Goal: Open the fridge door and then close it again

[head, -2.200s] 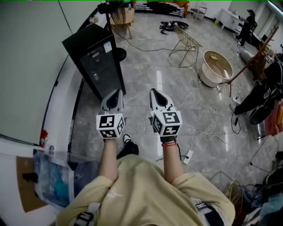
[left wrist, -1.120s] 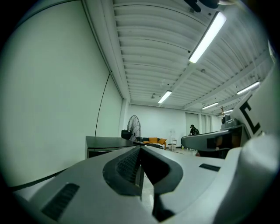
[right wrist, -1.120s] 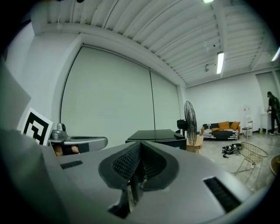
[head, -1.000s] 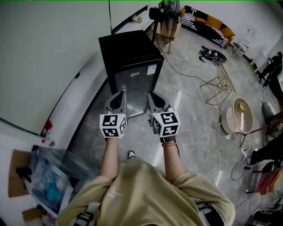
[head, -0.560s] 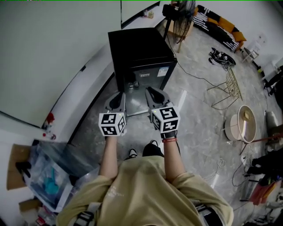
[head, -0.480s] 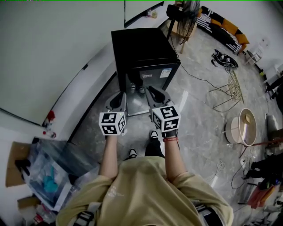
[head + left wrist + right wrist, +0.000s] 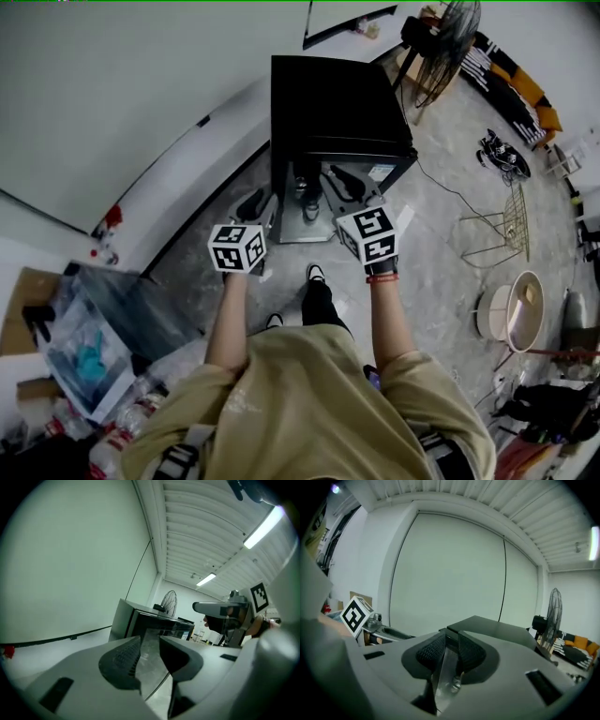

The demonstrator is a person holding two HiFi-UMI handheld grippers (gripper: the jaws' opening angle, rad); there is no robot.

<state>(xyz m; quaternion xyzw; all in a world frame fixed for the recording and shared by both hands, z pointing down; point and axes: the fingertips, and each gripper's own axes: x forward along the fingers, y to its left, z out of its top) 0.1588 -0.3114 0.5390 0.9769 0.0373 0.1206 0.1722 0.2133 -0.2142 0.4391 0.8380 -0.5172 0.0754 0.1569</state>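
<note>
Fridge (image 7: 333, 98) stands low and black against the white wall (image 7: 141, 84), in the upper middle of the head view. Its glossy grey door (image 7: 298, 225) is shut and faces us. We hold both claws out in front of that door, side by side and near it, and we cannot tell whether either touches it.

Our left claw (image 7: 262, 199) sits at the door's left edge. In the left gripper view its claw (image 7: 150, 641) is released: the jaws have just been opening, the ribbed pads stand clearly apart, and nothing is pressed between them. Only the fridge front (image 7: 154, 625) shows through the gap.

Our right claw (image 7: 339, 178) sits before the door's upper middle. In the right gripper view its claw (image 7: 452, 637) is also released, with a narrower gap than the left. Its jaws have likewise just been opening, and through the slit we see a bright strip of the door below the fridge top (image 7: 497, 630), which the pads do not clamp.

A standing fan (image 7: 441, 37) is at the upper right, beside the fridge. One shoe (image 7: 316, 274) is planted on the grey stone floor (image 7: 441, 272), just below the door.
</note>
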